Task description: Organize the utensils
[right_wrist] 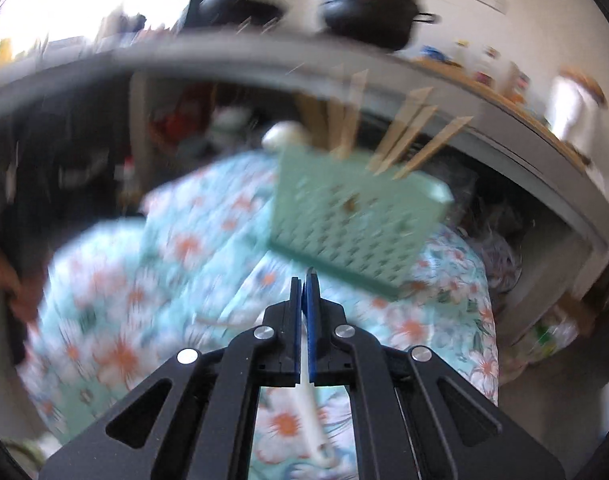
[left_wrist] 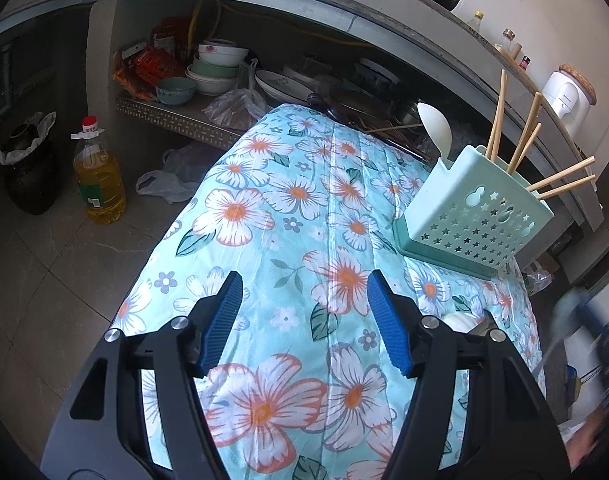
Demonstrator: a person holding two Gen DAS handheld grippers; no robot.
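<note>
A pale green perforated utensil holder (left_wrist: 476, 216) stands on the flower-patterned cloth (left_wrist: 288, 208), far right of my left gripper (left_wrist: 304, 280). It holds several wooden chopsticks (left_wrist: 524, 136) and a white spoon (left_wrist: 434, 128). My left gripper hovers open over the cloth with nothing between its blue pads. The right wrist view is blurred by motion. There my right gripper (right_wrist: 306, 276) is shut on a thin white utensil handle (right_wrist: 308, 396) that hangs below the pads. The holder (right_wrist: 356, 216) with its chopsticks (right_wrist: 408, 136) lies just ahead and above.
On the floor to the left stand an oil bottle (left_wrist: 98, 176) and a black jar (left_wrist: 24, 172). A low shelf (left_wrist: 164, 114) behind the cloth carries stacked bowls (left_wrist: 216, 68) and plates. Along the counter (left_wrist: 384, 16) are a black pot (right_wrist: 364, 16) and a white canister (left_wrist: 566, 96).
</note>
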